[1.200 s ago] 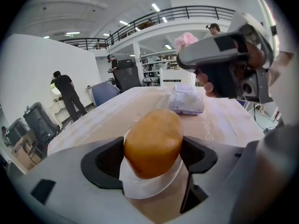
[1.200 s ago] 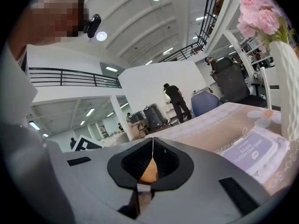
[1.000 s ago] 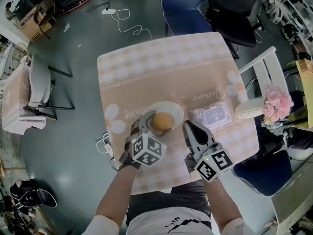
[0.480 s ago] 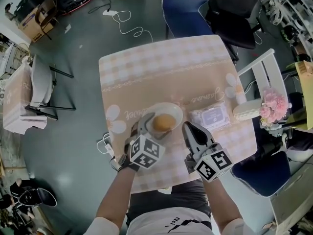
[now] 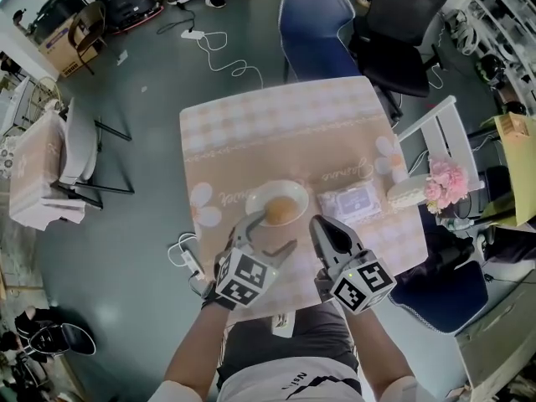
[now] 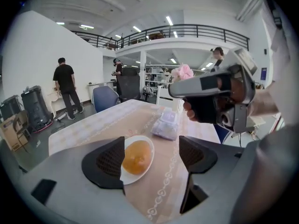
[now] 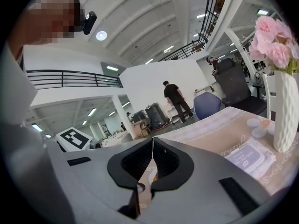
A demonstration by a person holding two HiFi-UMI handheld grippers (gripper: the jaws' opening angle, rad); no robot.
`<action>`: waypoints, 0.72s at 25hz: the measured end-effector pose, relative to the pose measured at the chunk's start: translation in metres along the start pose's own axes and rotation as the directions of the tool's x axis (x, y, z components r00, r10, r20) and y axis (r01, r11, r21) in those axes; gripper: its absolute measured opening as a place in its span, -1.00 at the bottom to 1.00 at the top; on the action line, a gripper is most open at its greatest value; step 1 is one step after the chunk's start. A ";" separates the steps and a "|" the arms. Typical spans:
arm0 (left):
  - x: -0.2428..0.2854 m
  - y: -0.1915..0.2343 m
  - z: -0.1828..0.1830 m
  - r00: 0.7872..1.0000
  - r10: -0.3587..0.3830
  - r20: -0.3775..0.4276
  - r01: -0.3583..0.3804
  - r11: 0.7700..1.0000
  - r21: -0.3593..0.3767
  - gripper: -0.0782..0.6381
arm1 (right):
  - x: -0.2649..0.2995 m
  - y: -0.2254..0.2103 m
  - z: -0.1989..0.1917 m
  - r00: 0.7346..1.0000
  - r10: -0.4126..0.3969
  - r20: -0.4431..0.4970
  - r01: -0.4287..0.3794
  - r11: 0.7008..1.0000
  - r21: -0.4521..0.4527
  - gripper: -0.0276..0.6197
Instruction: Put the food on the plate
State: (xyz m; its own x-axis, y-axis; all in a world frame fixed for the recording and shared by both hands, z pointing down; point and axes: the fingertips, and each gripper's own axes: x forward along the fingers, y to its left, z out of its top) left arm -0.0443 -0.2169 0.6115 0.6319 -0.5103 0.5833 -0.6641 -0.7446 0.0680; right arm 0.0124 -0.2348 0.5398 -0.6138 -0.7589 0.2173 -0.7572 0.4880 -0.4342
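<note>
A round golden bun (image 5: pixel 280 210) lies on a white plate (image 5: pixel 262 196) near the front of the checked table; in the left gripper view the bun (image 6: pixel 137 156) and the plate (image 6: pixel 145 169) show between the pads. My left gripper (image 5: pixel 266 234) hangs open just short of the plate, nothing between its jaws (image 6: pixel 152 157). My right gripper (image 5: pixel 319 224) is shut and empty beside the plate's right side, with its jaws pressed together (image 7: pixel 153 146). It also shows in the left gripper view as the right gripper (image 6: pixel 212 85).
A pack of wipes (image 5: pixel 352 201) lies right of the plate, with a white vase of pink flowers (image 5: pixel 440 182) beyond it near the table's right edge. A blue chair (image 5: pixel 314 23) and a black chair (image 5: pixel 394 23) stand at the far side.
My left gripper, which was round the bun a second ago, has opened and drawn back toward me, leaving the bun on the plate. The right gripper has hardly moved.
</note>
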 end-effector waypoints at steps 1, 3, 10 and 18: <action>-0.008 -0.005 0.006 1.000 -0.005 0.015 0.005 1.000 -0.012 0.25 | -0.003 0.004 0.004 1.000 0.001 -0.001 -0.002 1.000 -0.002 -0.86; -0.024 -0.013 0.019 0.999 -0.008 0.045 0.009 0.999 -0.036 0.24 | -0.009 0.013 0.010 1.000 0.004 -0.009 -0.004 1.000 -0.012 -0.86; -0.081 -0.031 0.063 0.987 0.030 0.158 -0.007 0.990 -0.142 -0.13 | -0.030 0.049 0.032 0.999 0.031 -0.017 -0.032 0.999 -0.043 -0.86; -0.137 -0.044 0.106 0.952 0.091 0.291 -0.030 0.977 -0.209 -0.50 | -0.049 0.091 0.058 0.997 0.083 0.008 -0.082 0.994 -0.078 -0.86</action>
State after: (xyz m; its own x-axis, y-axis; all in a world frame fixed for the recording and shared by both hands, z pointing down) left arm -0.0591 -0.1601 0.4431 0.6575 -0.6790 0.3266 -0.7515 -0.6225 0.2186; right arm -0.0135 -0.1786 0.4390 -0.6724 -0.7196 0.1734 -0.7197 0.5807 -0.3806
